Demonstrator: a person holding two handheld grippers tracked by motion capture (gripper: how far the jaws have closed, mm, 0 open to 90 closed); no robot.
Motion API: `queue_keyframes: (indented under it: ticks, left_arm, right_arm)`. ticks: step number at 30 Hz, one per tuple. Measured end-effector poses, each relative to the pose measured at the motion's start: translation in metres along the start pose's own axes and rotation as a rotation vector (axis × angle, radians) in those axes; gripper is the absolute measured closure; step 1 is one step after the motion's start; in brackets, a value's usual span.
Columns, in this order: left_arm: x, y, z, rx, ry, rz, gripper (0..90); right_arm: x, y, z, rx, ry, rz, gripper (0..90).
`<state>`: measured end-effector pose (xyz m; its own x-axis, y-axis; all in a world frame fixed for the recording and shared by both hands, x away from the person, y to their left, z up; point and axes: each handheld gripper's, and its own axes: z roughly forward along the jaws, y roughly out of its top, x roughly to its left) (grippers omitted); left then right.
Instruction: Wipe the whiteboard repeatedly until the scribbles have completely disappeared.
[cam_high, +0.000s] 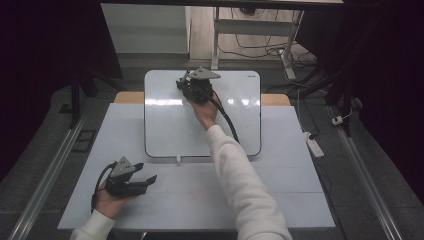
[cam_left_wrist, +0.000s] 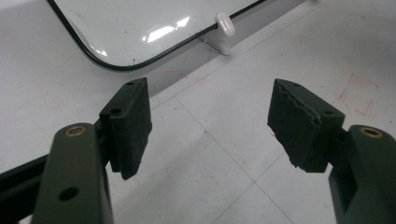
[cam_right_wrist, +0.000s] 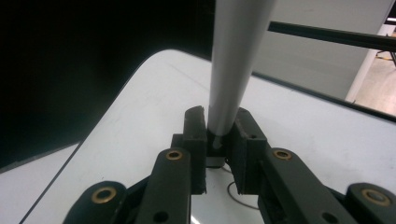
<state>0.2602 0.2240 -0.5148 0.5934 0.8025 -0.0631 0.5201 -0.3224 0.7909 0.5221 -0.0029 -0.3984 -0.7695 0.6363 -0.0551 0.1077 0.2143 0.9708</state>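
A glossy white board with rounded corners and a thin dark rim lies on the matte white table. A small white clip sticks out from its near edge.

The right gripper is over the far end of the board, held by the right hand at the end of a white sleeve. The right gripper view looks along its black jaws, which are clenched on the lower end of a smooth grey stick; the stick widens towards the camera and rises out of the top of the picture. Its tip is hidden between the pads, so contact with the board cannot be judged. From above, the stick is too small to make out.

The left gripper rests low over the table's near left part, well apart from the board. In the left gripper view its ridged black pads stand wide apart with nothing between them, above faint grid lines and red pencil marks on the table.
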Motion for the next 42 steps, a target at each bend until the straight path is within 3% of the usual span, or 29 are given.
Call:
queue_keyframes:
  ticks: [2, 5, 6, 7, 8, 11, 12, 15, 16, 17, 18, 20, 21, 22, 23, 24, 27, 28, 29, 30, 33, 35, 38, 39, 42]
  left_arm:
    - [0.000, 0.000, -0.001, -0.002, 0.002, 0.001, 30.8]
    - [0.000, 0.000, 0.000, -0.003, 0.001, 0.002, 30.8]
    - [0.000, 0.000, 0.000, -0.001, -0.001, 0.001, 30.9]
    - [0.000, 0.000, 0.000, 0.000, -0.001, 0.000, 30.9]
    - [0.001, 0.000, 0.000, 0.000, -0.002, -0.001, 30.8]
    - [0.000, 0.000, 0.000, -0.002, 0.001, 0.001, 30.8]
    - [-0.001, 0.000, -0.001, -0.003, 0.002, 0.002, 30.9]
    - [-0.001, 0.000, -0.001, -0.005, 0.002, 0.003, 30.9]
    - [-0.001, 0.000, -0.001, -0.004, 0.002, 0.002, 30.9]
    - [0.000, 0.000, 0.000, -0.002, 0.002, 0.003, 30.9]
    - [0.000, 0.000, 0.000, -0.001, 0.000, 0.002, 30.8]
    - [-0.001, 0.000, 0.000, -0.001, 0.002, 0.003, 30.8]
    - [-0.001, 0.000, -0.001, -0.002, 0.002, 0.003, 30.9]
    - [-0.001, 0.000, -0.002, -0.005, 0.003, 0.003, 30.8]
    - [-0.002, 0.000, -0.002, -0.006, 0.003, 0.002, 30.8]
    - [-0.002, 0.000, -0.002, -0.007, 0.004, 0.002, 30.8]
    - [-0.001, 0.000, 0.001, -0.002, 0.000, 0.002, 30.8]
    - [-0.001, 0.001, 0.001, 0.001, 0.000, 0.003, 30.8]
    - [-0.001, 0.001, 0.002, 0.003, 0.000, 0.005, 30.8]
    - [-0.002, 0.001, 0.001, 0.003, 0.000, 0.006, 30.8]
    - [-0.003, 0.000, -0.001, -0.003, 0.003, 0.008, 30.8]
    - [-0.002, 0.000, -0.001, -0.003, 0.002, 0.005, 30.8]
    - [-0.002, 0.001, 0.001, 0.002, 0.000, 0.004, 30.8]
    - [-0.002, 0.001, 0.001, 0.003, 0.001, 0.005, 30.8]
    - [-0.002, 0.000, 0.001, 0.002, 0.003, 0.005, 30.8]
  right_arm:
    - [-0.007, 0.002, -0.002, -0.032, -0.039, 0.040, 77.2]
    - [-0.010, 0.003, -0.004, -0.041, -0.044, 0.061, 77.2]
    - [-0.005, 0.002, -0.004, -0.017, -0.026, 0.029, 77.2]
    - [-0.005, 0.002, -0.004, -0.017, -0.026, 0.029, 77.2]
    - [0.003, -0.003, -0.003, 0.020, 0.009, -0.011, 77.2]
    - [0.004, -0.004, -0.005, 0.027, 0.011, -0.030, 77.2]
    - [-0.003, -0.002, -0.009, 0.009, -0.030, 0.004, 77.2]
    - [-0.009, -0.001, -0.012, -0.003, -0.046, 0.047, 77.2]
    - [-0.002, -0.003, -0.011, 0.019, -0.028, 0.017, 77.2]
    - [-0.002, -0.003, -0.011, 0.019, -0.028, 0.017, 77.2]
    - [0.005, -0.005, -0.009, 0.046, -0.003, -0.023, 77.2]
    - [0.007, -0.005, -0.010, 0.052, -0.009, -0.037, 77.2]
    - [0.003, -0.006, -0.012, 0.045, -0.008, -0.025, 77.2]
    - [-0.007, -0.005, -0.018, 0.023, -0.050, 0.016, 77.2]
    - [-0.007, -0.005, -0.018, 0.023, -0.050, 0.016, 77.2]
    - [-0.014, -0.006, -0.022, 0.006, -0.056, 0.061, 77.2]
    - [-0.009, -0.008, -0.022, 0.008, -0.053, 0.050, 77.2]
    - [0.001, -0.011, -0.018, 0.038, -0.018, 0.012, 77.2]
    - [0.001, -0.011, -0.018, 0.038, -0.018, 0.012, 77.2]
    - [0.004, -0.011, -0.019, 0.044, -0.029, -0.019, 77.2]
    - [-0.004, -0.011, -0.025, 0.032, -0.055, 0.008, 77.2]
    - [-0.016, -0.011, -0.033, 0.011, -0.100, 0.051, 77.2]
    - [-0.015, -0.012, -0.035, 0.006, -0.101, 0.051, 77.2]
    - [-0.009, -0.014, -0.031, 0.024, -0.058, 0.029, 77.2]
    - [-0.006, -0.016, -0.029, 0.036, -0.030, 0.027, 77.2]
